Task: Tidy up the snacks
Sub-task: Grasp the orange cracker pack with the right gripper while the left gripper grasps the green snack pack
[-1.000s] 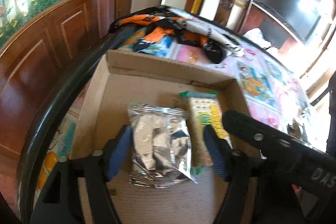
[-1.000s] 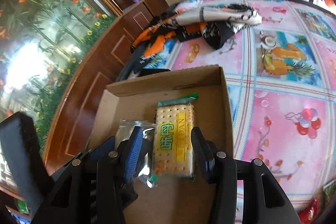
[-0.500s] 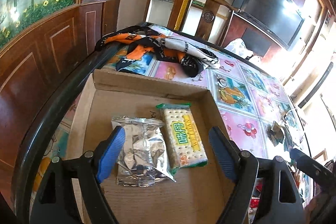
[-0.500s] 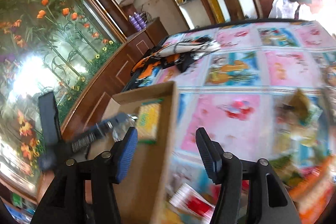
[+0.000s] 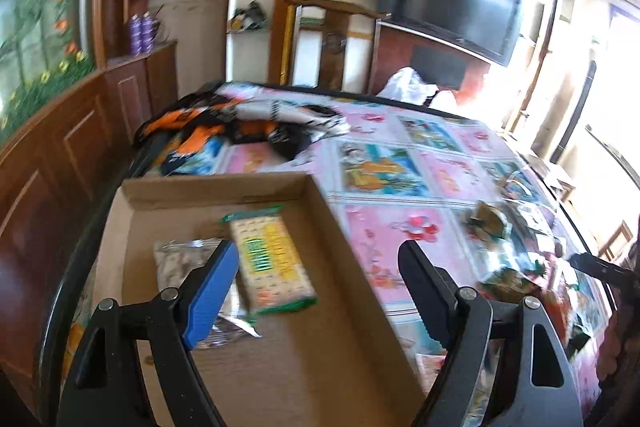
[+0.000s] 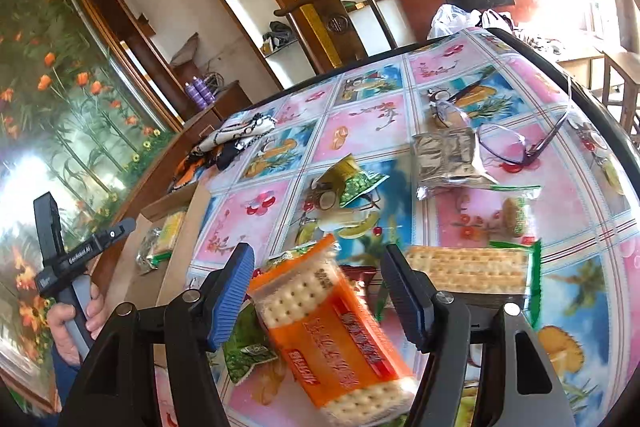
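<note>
1. Your left gripper point(image 5: 320, 281) is spread wide with nothing between its fingers; the ribbed blue pad point(image 5: 210, 293) sits over the cardboard box point(image 5: 320, 359), the dark one past its right wall.
2. The box is a shallow brown corrugated tray with low walls and a matte floor. Inside lie a flat rectangular cracker pack, green and yellow point(image 5: 272, 267), and a crinkly silver foil pouch point(image 5: 176, 259) touching its left side, partly hidden by the blue pad.
3. Your right gripper point(image 6: 320, 291) is also released; its fingers straddle the orange cracker pack point(image 6: 340, 339) without pinching it. The pack is clear film with an orange band, and dotted square crackers show through.
4. Only the right wrist view shows the loose snacks on the glossy fruit-print tablecloth point(image 6: 360, 123): a long green-edged cracker sleeve point(image 6: 468, 267) just right of the gripper, a shiny green-and-gold wrapper point(image 6: 356, 179), a wrinkled silver packet point(image 6: 448, 159), a clear bag with a round biscuit point(image 6: 512, 215), and thin-framed glasses point(image 6: 516, 143).
5. The same view shows your left hand point(image 6: 76, 323) on its handle and only the box's corner.
6. The left view alone shows the box floor fully; its far snacks are blurred.
7. An orange-black-white patterned cloth point(image 5: 248, 127) is bunched beyond the box.
</note>
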A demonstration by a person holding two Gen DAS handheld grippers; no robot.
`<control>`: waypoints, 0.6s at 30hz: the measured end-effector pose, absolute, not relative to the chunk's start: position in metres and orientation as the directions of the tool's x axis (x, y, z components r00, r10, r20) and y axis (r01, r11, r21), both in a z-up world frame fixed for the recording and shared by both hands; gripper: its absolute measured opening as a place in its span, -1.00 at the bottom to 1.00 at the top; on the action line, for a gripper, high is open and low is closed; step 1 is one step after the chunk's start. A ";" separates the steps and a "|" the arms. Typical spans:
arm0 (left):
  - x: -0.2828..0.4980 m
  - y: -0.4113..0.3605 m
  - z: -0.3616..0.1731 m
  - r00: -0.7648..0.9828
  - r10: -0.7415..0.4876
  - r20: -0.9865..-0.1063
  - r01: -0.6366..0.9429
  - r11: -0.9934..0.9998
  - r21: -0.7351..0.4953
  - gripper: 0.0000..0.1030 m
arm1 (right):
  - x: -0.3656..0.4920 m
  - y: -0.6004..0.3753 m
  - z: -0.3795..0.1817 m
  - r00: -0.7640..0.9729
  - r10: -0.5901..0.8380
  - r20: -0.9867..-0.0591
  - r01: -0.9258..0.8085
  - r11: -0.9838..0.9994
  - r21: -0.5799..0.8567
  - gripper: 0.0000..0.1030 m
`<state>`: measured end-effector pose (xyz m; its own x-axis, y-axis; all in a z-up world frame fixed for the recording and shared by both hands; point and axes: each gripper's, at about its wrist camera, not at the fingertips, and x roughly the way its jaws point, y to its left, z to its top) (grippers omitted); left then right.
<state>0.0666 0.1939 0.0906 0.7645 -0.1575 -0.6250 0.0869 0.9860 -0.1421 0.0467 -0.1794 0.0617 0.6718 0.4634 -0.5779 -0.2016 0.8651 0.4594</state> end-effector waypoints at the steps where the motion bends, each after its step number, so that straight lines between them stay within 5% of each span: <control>1: 0.065 0.190 0.092 0.763 -0.176 -0.622 0.102 0.983 -0.154 0.58 | 0.046 -0.180 0.062 0.666 0.471 -0.578 -0.215 0.864 0.455 0.41; 11: 0.031 0.097 0.078 0.635 -0.417 -0.651 0.338 0.907 -0.251 0.57 | 0.030 -0.168 0.066 0.648 0.469 -0.600 -0.295 0.881 0.369 0.44; 18: 0.014 0.021 0.054 0.554 -0.392 -0.734 0.487 0.868 -0.096 0.57 | 0.031 -0.185 0.063 0.659 0.470 -0.587 -0.236 0.870 0.432 0.47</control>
